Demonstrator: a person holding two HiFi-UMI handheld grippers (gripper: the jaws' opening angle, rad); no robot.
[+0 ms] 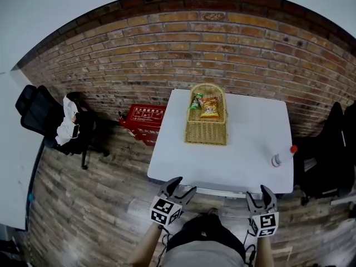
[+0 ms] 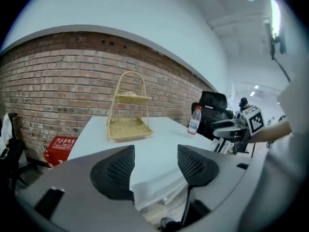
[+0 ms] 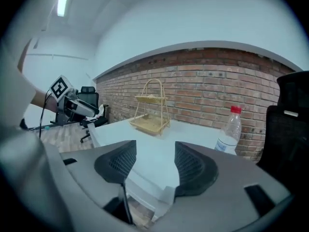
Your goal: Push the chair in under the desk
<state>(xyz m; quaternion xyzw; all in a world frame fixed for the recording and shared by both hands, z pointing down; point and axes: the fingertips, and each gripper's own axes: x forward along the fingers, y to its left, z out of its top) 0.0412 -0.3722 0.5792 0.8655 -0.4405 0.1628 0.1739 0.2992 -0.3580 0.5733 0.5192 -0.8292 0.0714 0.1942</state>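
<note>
Both grippers hover just off the desk's (image 1: 245, 166) near edge, w/ the person standing at about its middle. The left gripper (image 1: 183, 185) is toward the near-left corner and the right gripper (image 1: 258, 192) toward the near-right corner. Both point fwd over the top, forearms low and roughly parallel. Each has its jaws apart w/ nothing btw them. Only the white desk top shows through the gap, so both are released and empty.

Which chair is meant isn't certain. A black chair (image 1: 328, 149) stands just beside the desk's right edge, beyond the bottle (image 1: 282, 156) that stands near the near-right corner; prob the one to push. It lies to the right of both grippers, w/ the right gripper clearly nearer. Its facing and seat can't be made out, as it's cut off by the frame edge.

A 2nd office chair (image 1: 41, 113), w/ a white cloth (image 1: 68, 124) on it, sits well apart off the desk's left edge by the brick wall. A red box (image 1: 146, 117) sits btw it and the far-left corner. The basket (image 1: 207, 128) sits at far-centre, out of the way.

Neither chair is touched, so the push looks not yet begun. The next move prob calls for turning toward a chair's back.
</note>
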